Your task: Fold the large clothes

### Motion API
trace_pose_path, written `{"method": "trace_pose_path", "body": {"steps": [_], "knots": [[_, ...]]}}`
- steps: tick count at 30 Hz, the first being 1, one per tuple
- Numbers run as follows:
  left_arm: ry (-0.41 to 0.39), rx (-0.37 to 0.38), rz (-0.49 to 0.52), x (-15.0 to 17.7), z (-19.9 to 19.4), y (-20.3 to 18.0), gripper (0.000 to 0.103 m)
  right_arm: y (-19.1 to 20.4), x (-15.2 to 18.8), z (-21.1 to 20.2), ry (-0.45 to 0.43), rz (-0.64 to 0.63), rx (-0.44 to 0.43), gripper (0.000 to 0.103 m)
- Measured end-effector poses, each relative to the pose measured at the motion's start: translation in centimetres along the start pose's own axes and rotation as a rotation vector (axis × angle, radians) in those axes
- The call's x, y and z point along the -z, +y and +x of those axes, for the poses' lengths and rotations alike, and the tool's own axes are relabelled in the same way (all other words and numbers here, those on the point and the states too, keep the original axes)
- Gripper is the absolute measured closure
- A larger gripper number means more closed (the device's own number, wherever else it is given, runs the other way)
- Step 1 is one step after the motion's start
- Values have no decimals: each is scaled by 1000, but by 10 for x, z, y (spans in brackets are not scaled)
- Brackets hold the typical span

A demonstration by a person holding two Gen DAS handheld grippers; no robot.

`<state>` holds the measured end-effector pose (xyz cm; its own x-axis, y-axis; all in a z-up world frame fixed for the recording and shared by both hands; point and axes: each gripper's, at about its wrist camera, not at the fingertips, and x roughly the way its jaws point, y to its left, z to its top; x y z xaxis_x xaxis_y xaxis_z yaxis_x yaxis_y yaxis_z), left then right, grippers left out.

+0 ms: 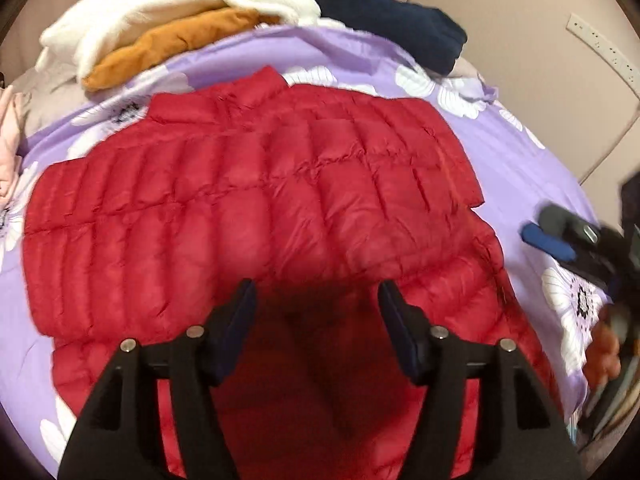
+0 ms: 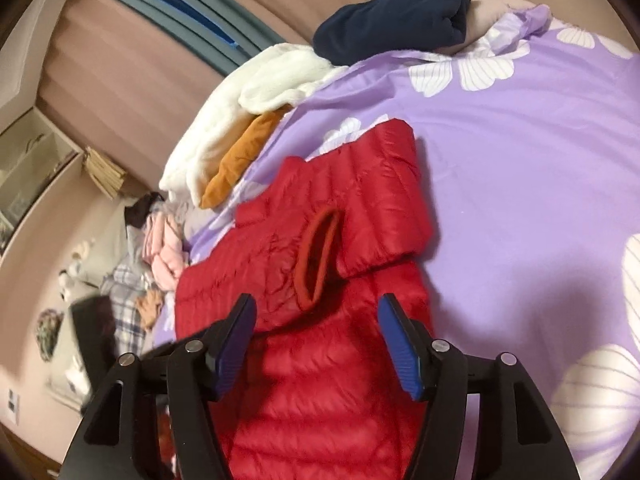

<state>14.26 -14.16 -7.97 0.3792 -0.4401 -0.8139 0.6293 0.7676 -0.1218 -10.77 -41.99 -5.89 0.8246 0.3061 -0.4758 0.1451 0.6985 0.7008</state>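
One red puffer jacket (image 1: 248,208), one white garment (image 1: 168,12), one mustard garment (image 1: 172,46), one navy garment (image 1: 392,24).

My left gripper (image 1: 316,300) sits at the bottom centre of its frame, tilted downward, jaws standing apart with nothing pinched between them. My right gripper (image 2: 316,316) shows the same: jaws spread, blue ribbed pads (image 2: 400,352) bare, gripping nothing.

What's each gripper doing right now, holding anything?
Left gripper: open, holding nothing, over the red puffer jacket.
Right gripper: open, fingers either side of the jacket, not gripping it.
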Motion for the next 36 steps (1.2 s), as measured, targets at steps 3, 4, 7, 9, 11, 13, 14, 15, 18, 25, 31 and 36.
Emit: {"method": "trace_pose_path", "body": {"steps": [3, 4, 7, 9, 11, 13, 14, 15, 18, 25, 31, 36], "knots": [[-34, -15, -25, 12, -18, 18, 31, -6, -3, 15, 21, 65, -27, 40], [-38, -17, -37, 17, -26, 26, 31, -6, -2, 20, 33, 80, -50, 40], [-58, -47, -105, 32, -43, 54, 30, 1, -1, 35, 78, 64, -86, 40], [-70, -96, -170, 38, -52, 79, 30, 7, 0, 49, 107, 46, -56, 43], [-77, -106, -253, 40, -58, 103, 30, 15, 0, 56, 104, 15, -46, 74], [-101, -104, -320, 39, -64, 122, 30, 22, 0, 57, 83, -31, -2, 89], [-115, -111, -347, 38, -66, 130, 30, 27, 1, 52, 66, -54, 4, 93], [-124, -116, -367, 37, -68, 137, 30, 30, 0, 48, 50, -64, 3, 93], [-140, -124, -402, 35, -71, 148, 30, 34, -2, 20, -24, -84, 2, 93], [-93, -129, -429, 31, -54, 156, 30, 2, -8, 42, 57, -105, 253, 92], [-116, -139, -384, 24, -57, 151, 30, 42, -9, 11, -97, -275, 368, 78], [-117, -179, -343, 9, -42, 148, 35, 70, -8, 36, -62, -433, 256, 78]]}}
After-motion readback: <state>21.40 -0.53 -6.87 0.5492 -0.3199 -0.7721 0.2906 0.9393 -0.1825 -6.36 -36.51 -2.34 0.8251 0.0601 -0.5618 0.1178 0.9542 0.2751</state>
